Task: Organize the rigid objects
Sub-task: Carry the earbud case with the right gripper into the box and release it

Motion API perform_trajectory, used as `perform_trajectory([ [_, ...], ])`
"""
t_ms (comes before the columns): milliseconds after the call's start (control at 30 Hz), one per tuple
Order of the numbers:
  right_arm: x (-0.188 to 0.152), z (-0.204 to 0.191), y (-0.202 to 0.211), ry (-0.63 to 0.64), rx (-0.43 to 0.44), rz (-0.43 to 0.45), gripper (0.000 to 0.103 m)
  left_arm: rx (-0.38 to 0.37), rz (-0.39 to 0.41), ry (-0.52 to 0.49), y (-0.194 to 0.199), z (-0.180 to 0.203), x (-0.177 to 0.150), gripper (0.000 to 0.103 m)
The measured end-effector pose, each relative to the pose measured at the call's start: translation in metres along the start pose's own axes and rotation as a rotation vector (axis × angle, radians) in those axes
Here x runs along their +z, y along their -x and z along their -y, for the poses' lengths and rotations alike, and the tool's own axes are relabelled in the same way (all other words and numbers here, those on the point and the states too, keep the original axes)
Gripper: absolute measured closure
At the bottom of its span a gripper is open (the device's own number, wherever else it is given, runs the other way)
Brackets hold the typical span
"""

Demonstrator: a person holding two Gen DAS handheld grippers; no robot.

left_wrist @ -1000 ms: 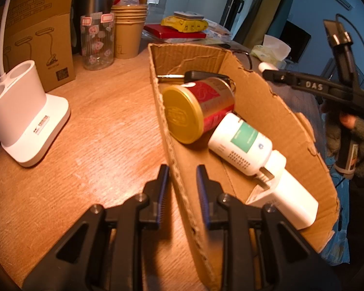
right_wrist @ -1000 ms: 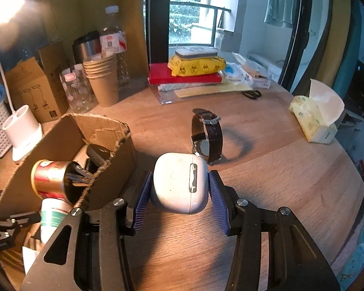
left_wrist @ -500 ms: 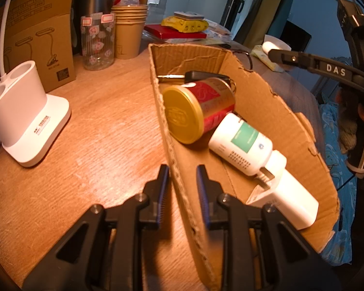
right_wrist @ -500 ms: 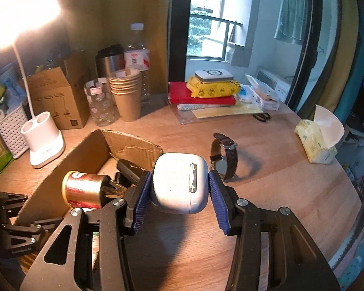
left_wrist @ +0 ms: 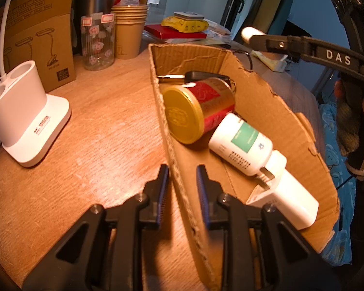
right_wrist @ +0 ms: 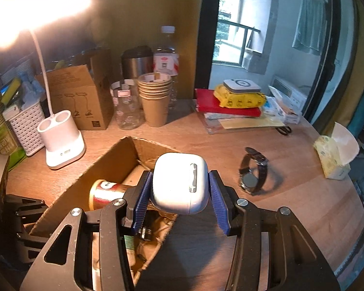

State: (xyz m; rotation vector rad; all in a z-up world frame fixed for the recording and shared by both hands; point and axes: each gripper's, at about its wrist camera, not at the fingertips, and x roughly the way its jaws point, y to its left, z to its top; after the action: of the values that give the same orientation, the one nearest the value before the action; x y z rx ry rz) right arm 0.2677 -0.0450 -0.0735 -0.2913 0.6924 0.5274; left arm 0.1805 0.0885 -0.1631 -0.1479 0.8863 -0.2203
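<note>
My left gripper (left_wrist: pixel 180 181) is shut on the near side wall of the open cardboard box (left_wrist: pixel 267 101), one finger outside and one inside. In the box lie a red and gold tin (left_wrist: pixel 199 111), a white bottle (left_wrist: pixel 240 143) with a green label, a white plug adapter (left_wrist: pixel 288 198) and a black car key (left_wrist: pixel 201 75). My right gripper (right_wrist: pixel 179 174) is shut on a white earbuds case (right_wrist: pixel 177 184) and hovers above the box's right wall. A black wristwatch (right_wrist: pixel 253 172) stands on the table to the right of the box.
A white lamp base (left_wrist: pixel 29 121) stands left of the box. Behind it are a lamp carton (right_wrist: pixel 77 99), a glass jar (right_wrist: pixel 126 109), stacked paper cups (right_wrist: pixel 155 99), a steel flask and a bottle. A red book pile (right_wrist: pixel 228 109) and a tissue pack (right_wrist: pixel 332 160) sit further right.
My right gripper has carried the earbuds case left and upward, from beside the watch to above the box. The left gripper and the box have stayed put.
</note>
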Motion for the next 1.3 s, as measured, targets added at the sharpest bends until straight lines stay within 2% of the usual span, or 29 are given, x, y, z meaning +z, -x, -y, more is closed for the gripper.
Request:
perform_trajectory([
  [767,0.011,-0.045,-0.035,0.1,0.082,-0.045,0.053,0.0,0.0,0.0,0.0,0.0,0.0,0.078],
  [1300,0.012,-0.064,-0.063,0.159,0.135,-0.157,0.053,0.0,0.0,0.0,0.0,0.0,0.0,0.078],
])
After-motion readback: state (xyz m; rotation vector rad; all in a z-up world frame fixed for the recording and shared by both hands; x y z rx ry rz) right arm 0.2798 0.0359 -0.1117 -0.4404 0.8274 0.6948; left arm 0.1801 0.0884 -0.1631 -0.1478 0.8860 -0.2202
